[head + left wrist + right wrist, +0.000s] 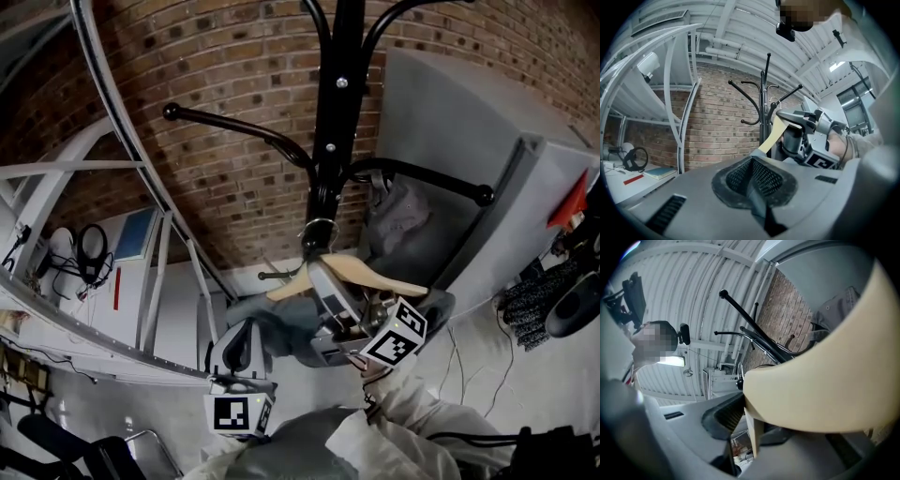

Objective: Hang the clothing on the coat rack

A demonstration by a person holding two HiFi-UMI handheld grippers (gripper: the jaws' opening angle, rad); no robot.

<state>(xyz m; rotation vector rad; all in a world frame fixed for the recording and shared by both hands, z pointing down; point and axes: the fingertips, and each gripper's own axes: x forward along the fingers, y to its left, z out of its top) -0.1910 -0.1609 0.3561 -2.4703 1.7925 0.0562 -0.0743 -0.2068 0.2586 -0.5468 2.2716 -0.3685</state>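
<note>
We find no legible text, brand or number. The left marker cube (232, 413) and right marker cube (396, 339) bear only coded square patterns, as far as blur allows.

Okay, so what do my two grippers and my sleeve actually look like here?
Both have smooth grey plastic shells. The left gripper has black mesh-textured pads. The right gripper has a long grey jaw. Each carries a marker cube printed with black-and-white squares. The right sleeve is pale, off-white fabric.
</note>
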